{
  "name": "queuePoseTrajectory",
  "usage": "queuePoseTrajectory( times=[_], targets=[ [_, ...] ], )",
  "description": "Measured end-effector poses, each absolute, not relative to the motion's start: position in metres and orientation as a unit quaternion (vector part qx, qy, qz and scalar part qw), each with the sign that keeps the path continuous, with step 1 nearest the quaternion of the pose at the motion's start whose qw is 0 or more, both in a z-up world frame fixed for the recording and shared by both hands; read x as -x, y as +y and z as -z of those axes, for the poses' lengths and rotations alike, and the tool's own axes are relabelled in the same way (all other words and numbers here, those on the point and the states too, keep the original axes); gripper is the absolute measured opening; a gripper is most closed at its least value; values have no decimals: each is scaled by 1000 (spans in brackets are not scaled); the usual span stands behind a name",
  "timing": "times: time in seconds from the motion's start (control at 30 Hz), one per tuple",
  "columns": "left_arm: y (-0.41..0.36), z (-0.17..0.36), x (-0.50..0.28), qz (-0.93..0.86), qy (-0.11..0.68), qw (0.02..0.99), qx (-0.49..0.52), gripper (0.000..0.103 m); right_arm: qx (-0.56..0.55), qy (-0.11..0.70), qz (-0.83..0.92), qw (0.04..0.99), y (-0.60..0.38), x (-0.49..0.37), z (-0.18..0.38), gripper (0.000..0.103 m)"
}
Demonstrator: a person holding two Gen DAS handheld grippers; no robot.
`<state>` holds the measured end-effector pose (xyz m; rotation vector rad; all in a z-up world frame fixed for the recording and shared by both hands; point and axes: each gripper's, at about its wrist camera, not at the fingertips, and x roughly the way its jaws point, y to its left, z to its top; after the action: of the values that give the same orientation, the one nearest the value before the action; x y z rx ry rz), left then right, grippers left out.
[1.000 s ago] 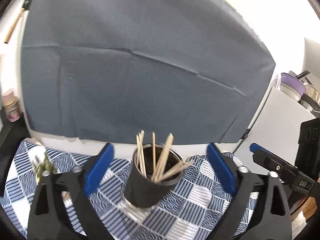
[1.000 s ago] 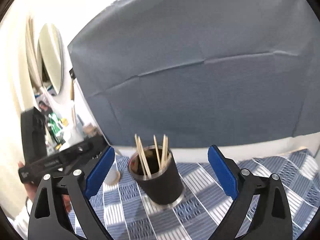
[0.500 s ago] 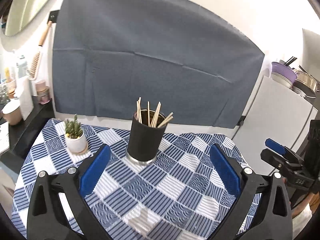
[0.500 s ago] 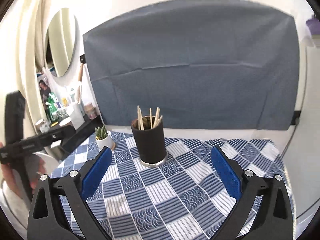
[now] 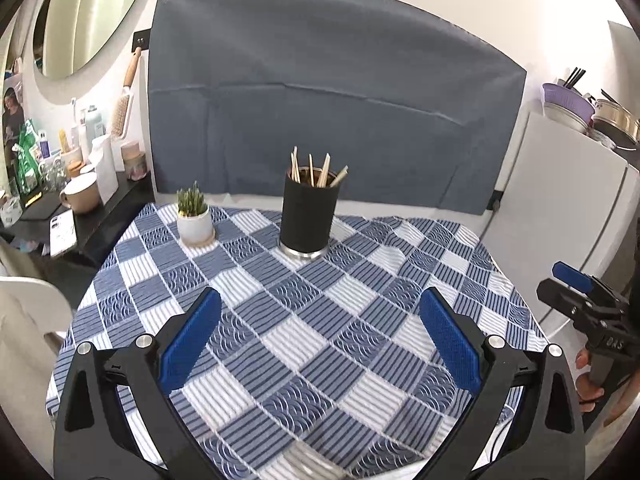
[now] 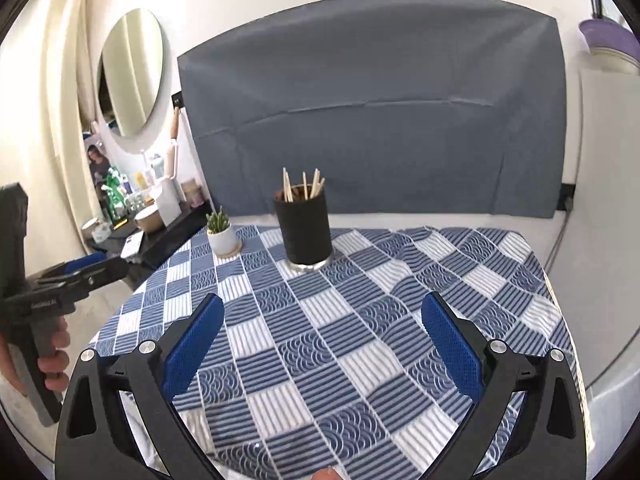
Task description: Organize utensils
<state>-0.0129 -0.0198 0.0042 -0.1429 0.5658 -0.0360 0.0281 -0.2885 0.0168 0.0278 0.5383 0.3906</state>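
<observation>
Nearest the lens, the left gripper (image 5: 320, 334) spreads its jaws wide, its ribbed blue pads (image 5: 188, 344) set on black plastic arms, with nothing between them. The right gripper (image 6: 322, 334) is likewise splayed fully apart and empty-handed (each one shows at the edge of the other's view).

Beneath both lies the tablecloth (image 5: 304, 344), a woven check of navy stripes, wave-pattern squares and pale ribbed squares, draped over the table.

Farther back, near the table's rear edge, stands the utensil holder (image 5: 307, 216), an upright matte-black cylinder on a shiny metal base. Slim wooden chopsticks (image 5: 318, 168) fan out of its mouth at loose angles.

To its left, apart from it, a small spiky succulent in a round white pot (image 5: 194, 222) sits on a tan coaster.

Behind everything hangs a creased slate-grey cloth backdrop (image 5: 332, 96).
</observation>
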Motion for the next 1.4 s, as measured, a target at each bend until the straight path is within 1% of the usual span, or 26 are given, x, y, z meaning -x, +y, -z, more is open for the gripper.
queuePoseTrajectory(
  times=[0.27, 0.43, 0.6, 0.77, 1.07, 1.2, 1.4],
  targets=[
    [-41, -7, 44, 5, 291, 956, 43, 97, 6, 278, -151, 949, -294, -1, -29, 95],
    [-58, -14, 53, 17, 301, 952, 47, 97, 0, 270, -140, 953, -297, 13, -38, 95],
    [-62, -14, 48, 11, 327, 942, 69, 97, 25, 256, -121, 959, -288, 21, -41, 95],
    [-64, -22, 48, 14, 318, 945, 70, 97, 4, 267, -119, 956, -292, 15, -40, 95],
    [-52, -21, 48, 2, 316, 945, 80, 97, -2, 269, -139, 953, -284, 12, -37, 95],
    [-50, -24, 49, 1, 302, 950, 79, 97, 0, 260, -138, 956, -282, 12, -40, 95],
    [-47, -25, 49, 9, 300, 950, 80, 97, -2, 252, -137, 958, -278, 16, -42, 95]
  ],
)
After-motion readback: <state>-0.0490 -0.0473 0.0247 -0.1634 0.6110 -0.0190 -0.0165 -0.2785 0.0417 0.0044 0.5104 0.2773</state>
